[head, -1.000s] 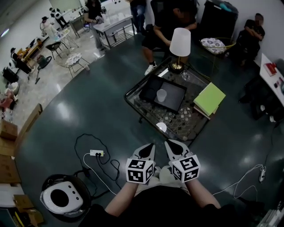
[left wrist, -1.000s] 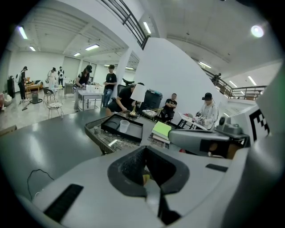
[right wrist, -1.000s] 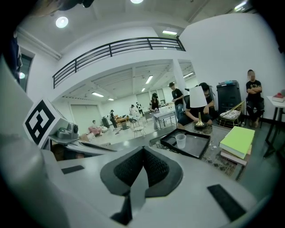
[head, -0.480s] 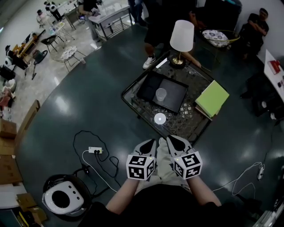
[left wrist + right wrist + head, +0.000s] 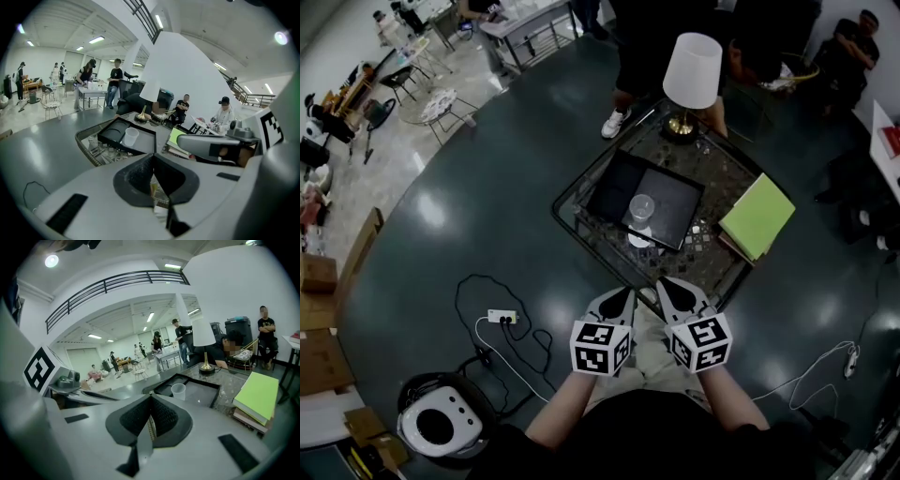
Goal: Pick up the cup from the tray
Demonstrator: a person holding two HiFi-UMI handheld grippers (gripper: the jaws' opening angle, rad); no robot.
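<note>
Lowest in the head view, both arms reach forward, marker cubes up. The left tool [image 5: 622, 294] has its jaws pressed together with nothing between them, and its own view [image 5: 153, 157] shows the dark pads meeting. The right tool [image 5: 665, 282] is the same, pads closed flat on each other and empty [image 5: 151, 397]. The two sit side by side at bottom centre, tips just short of the near rim of the glass-topped surface with the dark woven edge [image 5: 581, 228].

Further up the frame, past that rim, lies the black rectangular tray [image 5: 675, 202], and the clear plastic cup [image 5: 642, 208] stands upright on it close to its near edge, well apart from both tools. Between tips and cup come only the surface's rim and the tray's raised lip. From the left tool's view the cup [image 5: 131, 136] sits upper left of the jaws on the tray [image 5: 110, 133]; from the right tool's view it [image 5: 178, 391] is just upper right of them.

Right of the tray rests a lime-green book on a stack [image 5: 757, 216]. Beyond stands a white-shaded lamp with a brass base [image 5: 692, 70]. At lower left, on the dark glossy floor, a white power strip [image 5: 503, 319] trails a black cable.
</note>
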